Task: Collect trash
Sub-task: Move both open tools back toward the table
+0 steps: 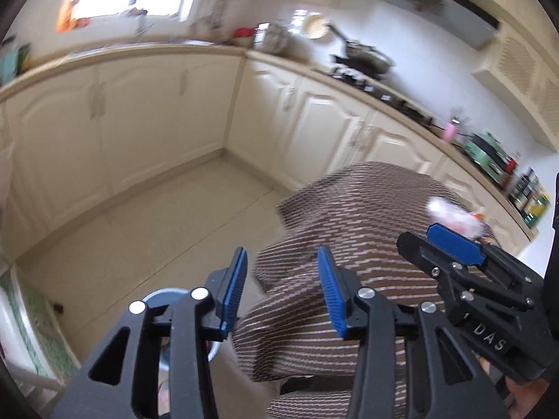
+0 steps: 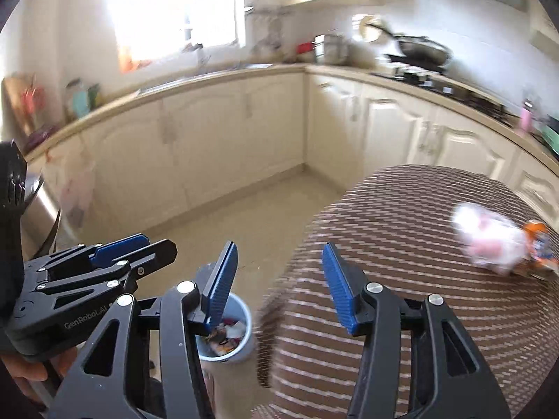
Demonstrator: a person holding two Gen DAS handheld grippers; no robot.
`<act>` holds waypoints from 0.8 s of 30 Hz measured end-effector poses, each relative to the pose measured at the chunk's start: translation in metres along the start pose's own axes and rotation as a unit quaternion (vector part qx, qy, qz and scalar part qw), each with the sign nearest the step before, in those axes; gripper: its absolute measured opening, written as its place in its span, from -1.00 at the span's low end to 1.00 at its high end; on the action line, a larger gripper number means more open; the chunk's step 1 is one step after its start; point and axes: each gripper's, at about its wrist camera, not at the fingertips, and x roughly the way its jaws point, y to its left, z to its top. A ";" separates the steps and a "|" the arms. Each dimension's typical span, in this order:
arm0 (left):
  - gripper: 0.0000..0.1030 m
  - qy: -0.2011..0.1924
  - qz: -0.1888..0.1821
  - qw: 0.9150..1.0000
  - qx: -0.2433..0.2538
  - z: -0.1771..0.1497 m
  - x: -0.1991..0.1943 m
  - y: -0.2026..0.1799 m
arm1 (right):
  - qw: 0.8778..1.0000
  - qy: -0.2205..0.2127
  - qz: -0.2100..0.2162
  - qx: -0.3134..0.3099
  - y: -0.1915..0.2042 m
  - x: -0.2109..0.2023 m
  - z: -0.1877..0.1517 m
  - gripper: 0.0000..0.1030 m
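Both our tongs, left gripper (image 1: 281, 293) and right gripper (image 2: 279, 284), gape half-open and empty, so next we reach for the crumpled white-and-pink wrapper (image 2: 489, 241) at right of frame on the brown striped tablecloth (image 2: 401, 244), judging the pale round bin (image 2: 244, 342) of scraps at bottom centre its destination.

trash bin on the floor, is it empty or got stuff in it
Got stuff in it. In the right wrist view the open-topped bin shows mixed wrappers and scraps of paper inside, below the rim. How deep the pile goes cannot be told.

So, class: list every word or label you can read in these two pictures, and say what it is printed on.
"DAS": on the right gripper body, left wrist view.
"GenRobot.AI": on the left gripper body, right wrist view.
Packages on the counter and the orange wrapper: too blurred to read.
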 end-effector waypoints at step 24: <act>0.03 0.043 -0.057 0.962 0.264 -0.005 0.116 -0.309 | 0.968 -0.027 -0.159 0.192 -0.267 -0.089 -0.063 0.04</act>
